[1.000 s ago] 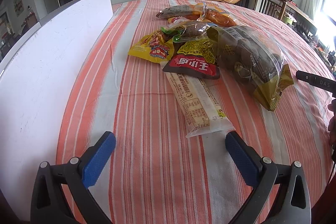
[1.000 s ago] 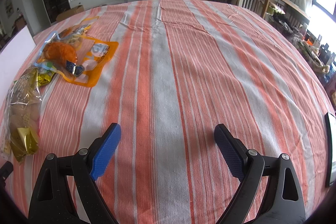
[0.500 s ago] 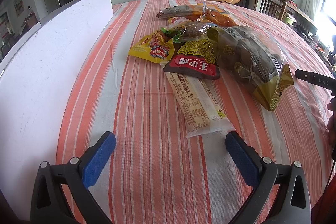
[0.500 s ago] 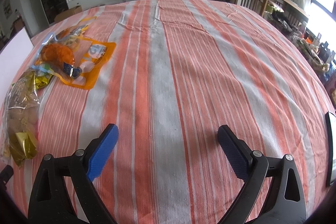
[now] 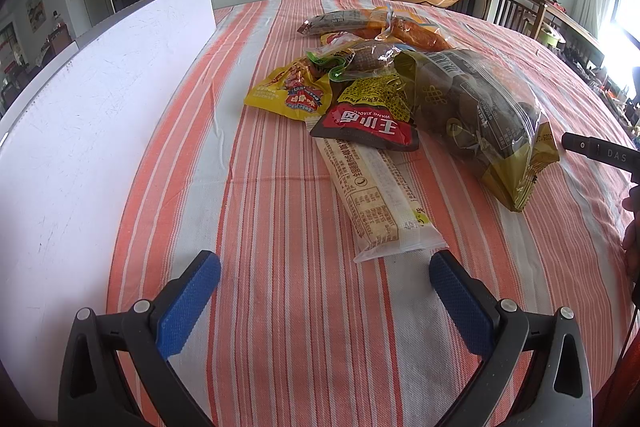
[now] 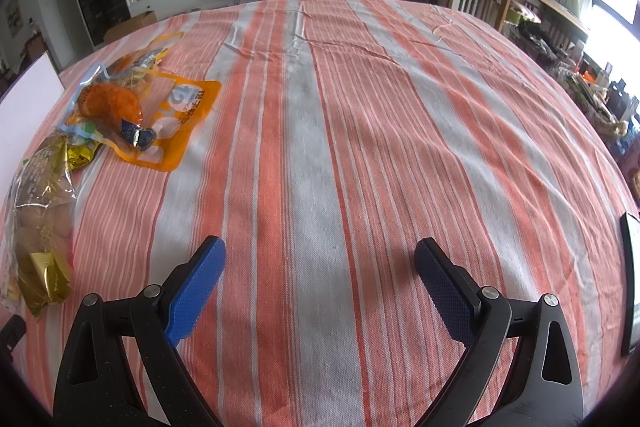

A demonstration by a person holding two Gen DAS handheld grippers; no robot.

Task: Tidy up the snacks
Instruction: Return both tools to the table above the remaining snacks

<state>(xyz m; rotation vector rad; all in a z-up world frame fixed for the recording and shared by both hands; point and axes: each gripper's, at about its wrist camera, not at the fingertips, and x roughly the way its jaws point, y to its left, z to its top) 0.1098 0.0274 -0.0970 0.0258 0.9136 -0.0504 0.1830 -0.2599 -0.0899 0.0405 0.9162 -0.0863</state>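
In the left wrist view a pile of snack packets lies on the striped tablecloth [image 5: 280, 307]. It holds a long cream packet [image 5: 372, 195], a dark red packet [image 5: 366, 125], a yellow packet [image 5: 292, 95], a big clear bag with gold trim [image 5: 476, 111] and an orange bag [image 5: 416, 35]. My left gripper [image 5: 324, 261] stands open just short of the cream packet's near end, with nothing between its fingers. My right gripper [image 6: 320, 247] is open over bare cloth. The orange bag [image 6: 160, 111] and the clear bag [image 6: 40, 219] lie off to its left.
A white board [image 5: 80, 147] stands along the table's left side. A dark flat object [image 6: 630, 283] lies at the table's right edge. A black part of the other gripper [image 5: 596, 151] and a hand [image 5: 632, 227] show at the right. Chairs stand beyond the table.
The right gripper's jaws have spread a little wider. The left gripper and the snacks have not moved.
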